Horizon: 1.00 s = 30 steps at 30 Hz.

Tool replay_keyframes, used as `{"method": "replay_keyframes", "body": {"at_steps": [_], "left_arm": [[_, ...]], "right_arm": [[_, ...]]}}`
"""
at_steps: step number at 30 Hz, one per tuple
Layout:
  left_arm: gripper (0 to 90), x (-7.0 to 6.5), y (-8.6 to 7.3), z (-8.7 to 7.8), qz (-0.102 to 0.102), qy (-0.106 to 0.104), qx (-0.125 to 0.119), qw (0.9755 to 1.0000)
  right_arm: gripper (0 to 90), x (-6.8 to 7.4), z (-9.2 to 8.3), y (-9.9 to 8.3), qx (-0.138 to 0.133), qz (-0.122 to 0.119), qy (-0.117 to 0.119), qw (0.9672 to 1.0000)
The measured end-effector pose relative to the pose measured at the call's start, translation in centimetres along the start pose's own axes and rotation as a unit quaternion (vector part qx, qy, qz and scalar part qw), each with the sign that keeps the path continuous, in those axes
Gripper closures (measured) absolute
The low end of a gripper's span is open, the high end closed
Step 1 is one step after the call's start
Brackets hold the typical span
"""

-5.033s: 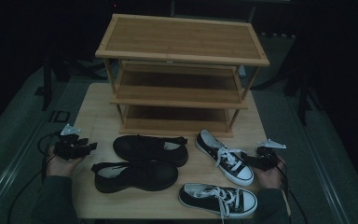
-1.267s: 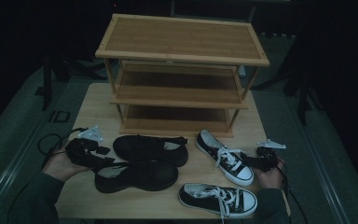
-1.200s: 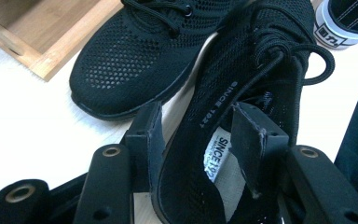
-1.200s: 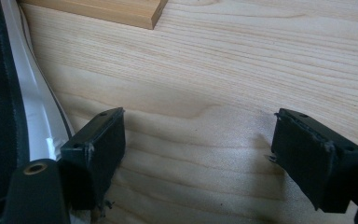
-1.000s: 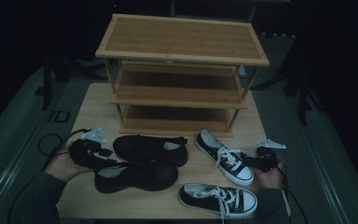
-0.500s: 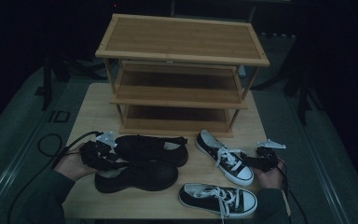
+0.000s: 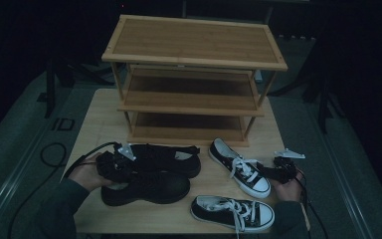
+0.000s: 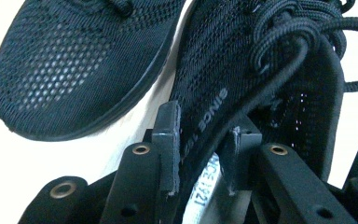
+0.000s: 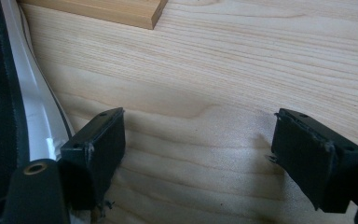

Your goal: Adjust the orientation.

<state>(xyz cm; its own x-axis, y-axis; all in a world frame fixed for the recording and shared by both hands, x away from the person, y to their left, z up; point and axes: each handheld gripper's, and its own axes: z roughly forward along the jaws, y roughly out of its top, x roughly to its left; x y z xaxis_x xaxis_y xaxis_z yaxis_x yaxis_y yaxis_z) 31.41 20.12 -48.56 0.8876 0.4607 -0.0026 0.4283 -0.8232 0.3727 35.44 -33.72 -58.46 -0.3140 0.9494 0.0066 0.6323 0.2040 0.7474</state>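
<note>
Left tongs have just been closing, their jaws now clamped on the heel wall of the rear black mesh shoe, lying on the surface before the rack; right tongs released, spread wide

Left gripper now in from the table's left edge, fingers apparently closing around the rear black shoe's heel wall.

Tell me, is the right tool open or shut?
Open: the right tool has its jaws wide apart over bare table, nothing between them.
</note>
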Motion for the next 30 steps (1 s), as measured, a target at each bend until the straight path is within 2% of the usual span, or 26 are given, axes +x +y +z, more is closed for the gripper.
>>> {"method": "replay_keyframes", "body": {"at_steps": [7,16,20,30], "left_arm": [[84.4,-0.3,0.2,0.1,0.018,0.014,0.001,0.9997],[87.3,-0.5,-0.5,-0.3,0.020,0.012,-0.004,0.9997],[87.3,-0.4,-1.4,-0.6,0.008,0.005,-0.013,0.9999],[87.2,-0.1,-3.6,-1.4,-0.014,0.004,-0.026,0.9995]], "right_arm": [[17.1,0.0,0.0,0.0,0.000,0.000,0.000,1.0000],[17.1,0.0,0.0,0.0,0.000,0.000,0.000,1.0000],[17.1,0.0,0.0,0.0,0.000,0.000,0.000,1.0000],[17.2,0.0,0.0,0.0,0.000,0.000,0.000,1.0000]]}}
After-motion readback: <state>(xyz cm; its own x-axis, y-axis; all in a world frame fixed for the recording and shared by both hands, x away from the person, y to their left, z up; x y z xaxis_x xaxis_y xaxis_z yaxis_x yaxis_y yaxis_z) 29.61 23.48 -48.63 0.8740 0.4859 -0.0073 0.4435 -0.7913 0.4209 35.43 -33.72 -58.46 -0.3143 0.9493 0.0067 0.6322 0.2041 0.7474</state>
